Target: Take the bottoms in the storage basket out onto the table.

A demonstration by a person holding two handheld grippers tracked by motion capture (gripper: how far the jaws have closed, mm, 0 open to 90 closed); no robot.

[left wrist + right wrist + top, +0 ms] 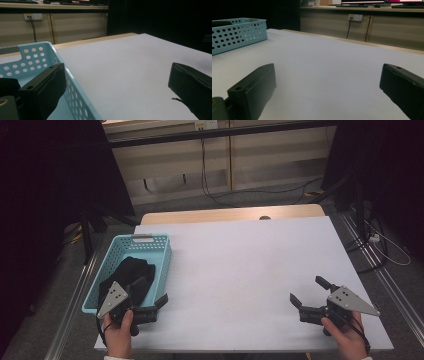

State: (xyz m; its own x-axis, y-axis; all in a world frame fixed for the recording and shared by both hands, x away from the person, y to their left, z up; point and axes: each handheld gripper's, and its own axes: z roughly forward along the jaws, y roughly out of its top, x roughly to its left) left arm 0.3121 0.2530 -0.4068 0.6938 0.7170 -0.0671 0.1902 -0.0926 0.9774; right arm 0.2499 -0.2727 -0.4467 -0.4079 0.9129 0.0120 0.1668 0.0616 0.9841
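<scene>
A light blue perforated basket (pixel 160 251) stands at the left of the white table (pixel 250 255), with a black cloth (pixel 131 270) lying in it. A hand holds my left gripper (pixel 151 292) open at the basket's near right corner. In the left gripper view its jaws stand wide apart around the gripper (pixel 117 82), one over the basket (pixel 35 57) and one over the table, straddling the basket's wall. My right gripper (pixel 307 290) is held open low over the table's near right part, nothing between its jaws. In the right gripper view the right gripper (pixel 328 82) faces bare tabletop, the basket (pixel 237 35) far left.
A wooden strip (pixel 225 214) runs along the table's far edge. Beyond it are a panelled wall (pixel 270 155), cables on the floor (pixel 260 192) and dark drapes at both sides. Metal rails (pixel 395 290) run along the floor beside the table.
</scene>
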